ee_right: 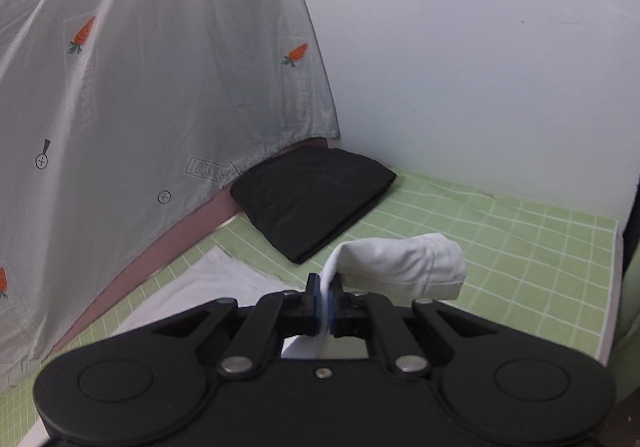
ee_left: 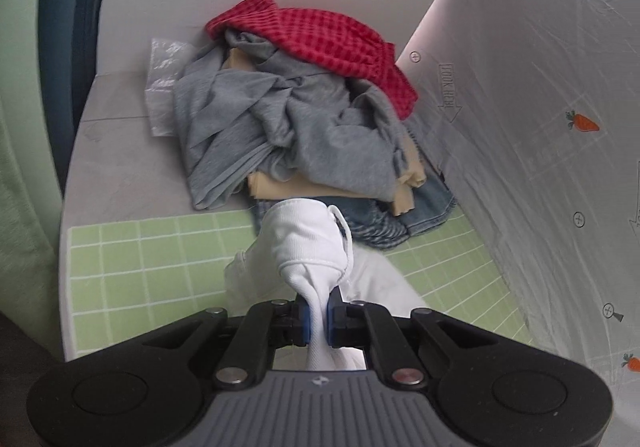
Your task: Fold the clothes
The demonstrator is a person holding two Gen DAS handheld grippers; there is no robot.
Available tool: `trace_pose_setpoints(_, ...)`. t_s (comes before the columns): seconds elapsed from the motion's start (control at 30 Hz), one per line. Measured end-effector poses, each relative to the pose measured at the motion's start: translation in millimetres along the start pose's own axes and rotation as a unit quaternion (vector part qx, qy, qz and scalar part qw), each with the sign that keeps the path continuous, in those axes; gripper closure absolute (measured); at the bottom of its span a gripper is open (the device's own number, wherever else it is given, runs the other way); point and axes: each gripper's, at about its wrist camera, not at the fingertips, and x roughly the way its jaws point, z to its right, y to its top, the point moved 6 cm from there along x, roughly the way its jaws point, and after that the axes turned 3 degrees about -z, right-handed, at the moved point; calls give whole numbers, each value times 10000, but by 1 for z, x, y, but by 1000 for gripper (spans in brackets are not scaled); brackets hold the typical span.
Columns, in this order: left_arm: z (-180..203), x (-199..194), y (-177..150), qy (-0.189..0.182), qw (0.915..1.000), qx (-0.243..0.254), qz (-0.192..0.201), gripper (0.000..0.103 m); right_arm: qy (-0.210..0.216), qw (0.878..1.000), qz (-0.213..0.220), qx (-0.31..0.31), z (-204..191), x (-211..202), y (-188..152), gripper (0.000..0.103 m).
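My left gripper (ee_left: pixel 318 317) is shut on a bunched part of a white garment (ee_left: pixel 304 243) with a drawstring, held above the green grid mat (ee_left: pixel 120 259). My right gripper (ee_right: pixel 325 307) is shut on another part of the same white garment (ee_right: pixel 404 267), whose free end flops to the right above the mat (ee_right: pixel 520 247). More white cloth lies flat on the mat at the lower left of the right wrist view (ee_right: pixel 192 287).
A pile of unfolded clothes, grey (ee_left: pixel 280 127), red checked (ee_left: pixel 320 43), tan and denim (ee_left: pixel 420 211), sits at the mat's far edge. A folded black garment (ee_right: pixel 312 199) lies by the wall. A carrot-print sheet (ee_right: pixel 140 87) hangs alongside. A clear plastic bag (ee_left: pixel 164 83) lies left of the pile.
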Motion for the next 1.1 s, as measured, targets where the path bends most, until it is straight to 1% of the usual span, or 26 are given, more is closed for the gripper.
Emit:
trace_pose_setpoints(0.13,69,46,14,-315,9994,105,91,95,131,9998,70,-134,-68,55,34,99)
trace_pose_setpoints(0.17,86,58,17,-393,9991,131,114,93,163,9997,88,-168,-85,69,43,99)
trace_pose_setpoints(0.2,103,75,17,-364,9990,256,67,91,167,9996,-10,-222,-104,90,48,99)
trace_pose_setpoints(0.27,137,111,17,-299,9982,512,-31,75,199,9986,-344,-354,-145,143,52,97)
trace_pose_setpoints(0.3,146,119,15,-291,9978,590,-75,72,251,9972,-563,-428,-165,172,52,78)
trace_pose_setpoints(0.33,154,128,13,-283,9973,668,-120,65,229,9962,-631,-558,-171,181,46,55)
trace_pose_setpoints(0.37,158,128,9,-325,9963,794,-59,52,183,9952,-647,-706,-171,184,38,48)
trace_pose_setpoints(0.4,157,127,4,-343,9949,945,19,41,136,9940,-663,-854,-172,187,30,42)
trace_pose_setpoints(0.43,153,125,-1,-306,9937,1073,94,26,90,9926,-679,-1002,-172,189,22,40)
trace_pose_setpoints(0.47,145,123,-9,-203,9925,1196,143,24,43,9909,-694,-1150,-173,192,14,36)
trace_pose_setpoints(0.5,135,123,-15,-83,9916,1287,55,24,-3,9890,-710,-1297,-173,195,6,27)
trace_pose_setpoints(0.53,126,123,-22,37,9905,1377,-37,24,-50,9868,-725,-1444,-174,198,-2,22)
trace_pose_setpoints(0.57,113,123,-29,204,9896,1410,-191,24,-149,9843,-773,-1580,-164,196,-13,21)
trace_pose_setpoints(0.63,88,122,-40,450,9897,1292,-415,24,-523,9776,-935,-1813,-132,187,-38,21)
trace_pose_setpoints(0.7,64,118,-52,644,9893,1150,-622,24,-874,9739,-1048,-1812,-100,174,-57,21)
trace_pose_setpoints(0.8,41,113,-61,744,9882,1037,-844,24,-1130,9762,-1259,-1356,-57,159,-75,20)
trace_pose_setpoints(0.87,28,110,-68,769,9873,978,-990,24,-1068,9803,-1410,-882,-37,155,-82,18)
trace_pose_setpoints(0.93,22,109,-74,691,9880,823,-1105,24,-904,9834,-1521,-400,-26,154,-88,18)
trace_pose_setpoints(1.0,19,112,-80,588,9893,636,-1175,22,-729,9841,-1617,-23,-23,158,-94,18)
trace_pose_setpoints(1.1,16,120,-88,549,9882,447,-1355,22,-490,9840,-1697,228,-31,164,-99,18)
